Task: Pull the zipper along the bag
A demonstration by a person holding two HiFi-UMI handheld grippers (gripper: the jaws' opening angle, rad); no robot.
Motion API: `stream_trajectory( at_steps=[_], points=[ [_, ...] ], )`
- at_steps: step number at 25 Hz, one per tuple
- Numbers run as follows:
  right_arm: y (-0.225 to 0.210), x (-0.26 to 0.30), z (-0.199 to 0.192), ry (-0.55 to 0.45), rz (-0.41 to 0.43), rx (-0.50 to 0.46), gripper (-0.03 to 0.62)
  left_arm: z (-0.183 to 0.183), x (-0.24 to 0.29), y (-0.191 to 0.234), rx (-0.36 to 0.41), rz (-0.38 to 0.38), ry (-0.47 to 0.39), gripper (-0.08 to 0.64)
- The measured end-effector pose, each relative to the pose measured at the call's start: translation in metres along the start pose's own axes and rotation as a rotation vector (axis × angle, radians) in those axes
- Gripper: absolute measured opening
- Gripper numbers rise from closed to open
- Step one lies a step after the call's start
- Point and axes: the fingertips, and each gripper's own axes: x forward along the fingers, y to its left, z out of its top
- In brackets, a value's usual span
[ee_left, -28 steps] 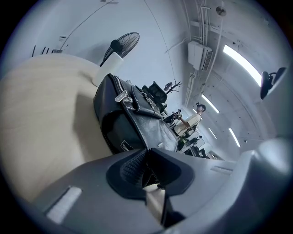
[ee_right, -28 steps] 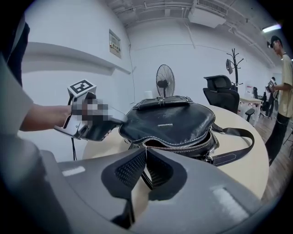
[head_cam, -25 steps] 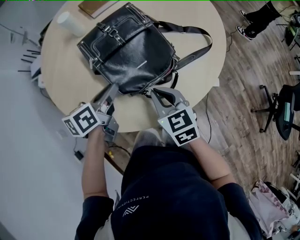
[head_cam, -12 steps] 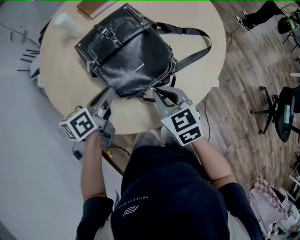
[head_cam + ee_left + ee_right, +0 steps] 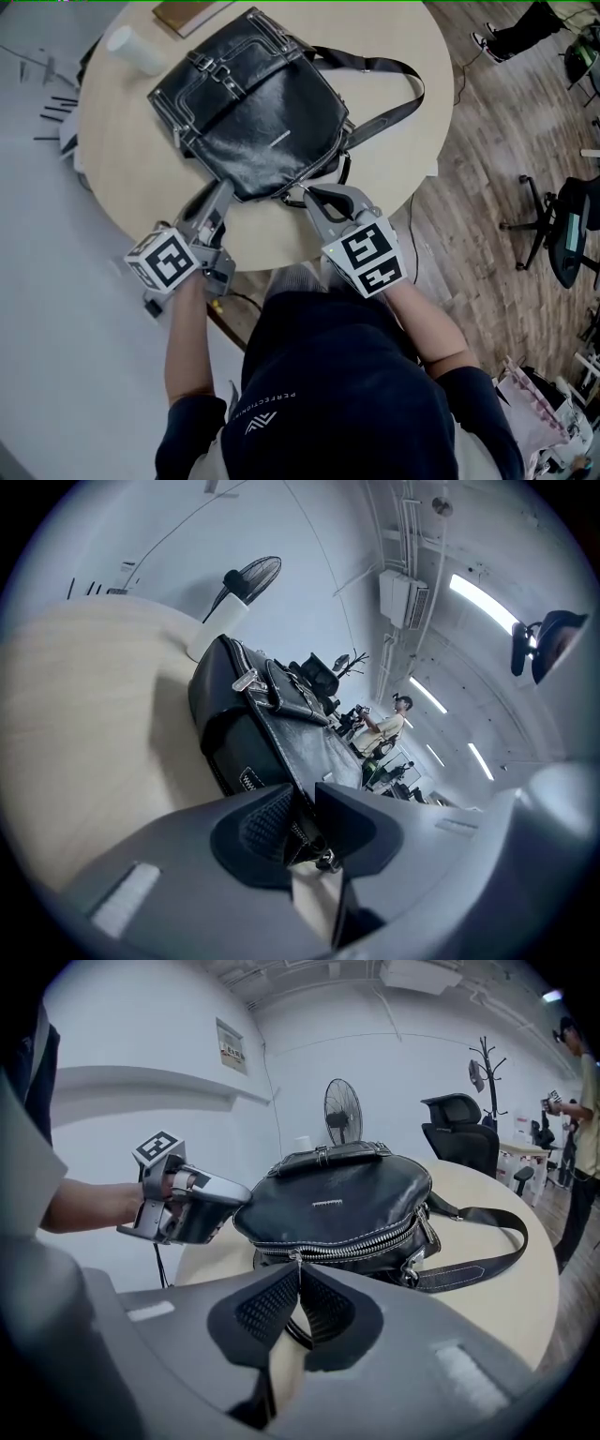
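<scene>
A black leather bag [image 5: 253,103] lies flap-up on the round wooden table [image 5: 112,159], its strap [image 5: 394,89] looped to the right. My left gripper [image 5: 223,190] is at the bag's near left corner. In the left gripper view that corner seam [image 5: 302,829] sits between the jaws of the left gripper [image 5: 305,822], which have just been opening and stand slightly apart. My right gripper [image 5: 305,195] is at the near edge, shut on the zipper pull [image 5: 297,1262] at the left end of the silver zipper [image 5: 366,1241].
A white cylinder [image 5: 136,49] and a brown board [image 5: 192,11] sit at the table's far side. The table's near rim is just under both grippers. Office chairs [image 5: 562,225] and a seated person's feet [image 5: 511,37] are on the wooden floor to the right.
The left gripper's jaws have spread a little round the bag's corner. The bag sits slightly further up and left in the head view than a second ago. The right gripper has barely moved.
</scene>
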Motion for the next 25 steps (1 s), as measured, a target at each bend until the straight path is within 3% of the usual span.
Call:
stream_trajectory(
  at_steps=[7,10,12,14,22,25],
  points=[
    [-0.002,0.004,-0.002,0.001,0.008,0.020,0.015,-0.014,0.004,-0.020,0.045,-0.065,0.045,0.183],
    [0.001,0.004,-0.004,0.012,0.022,0.045,0.014,-0.028,0.006,-0.023,0.112,-0.052,0.079,0.223],
    [0.003,0.005,-0.005,0.010,0.028,0.059,0.014,-0.043,0.010,-0.022,0.182,-0.024,0.141,0.205],
    [0.003,0.006,-0.005,0.006,0.030,0.066,0.014,-0.054,0.013,-0.020,0.227,0.010,0.180,0.136],
    [0.001,0.006,-0.003,0.004,0.037,0.065,0.015,-0.050,0.008,-0.023,0.336,0.032,0.161,0.123],
    [0.001,0.007,-0.003,0.004,0.039,0.068,0.015,-0.046,0.006,-0.027,0.318,-0.008,0.145,0.129]
  ],
)
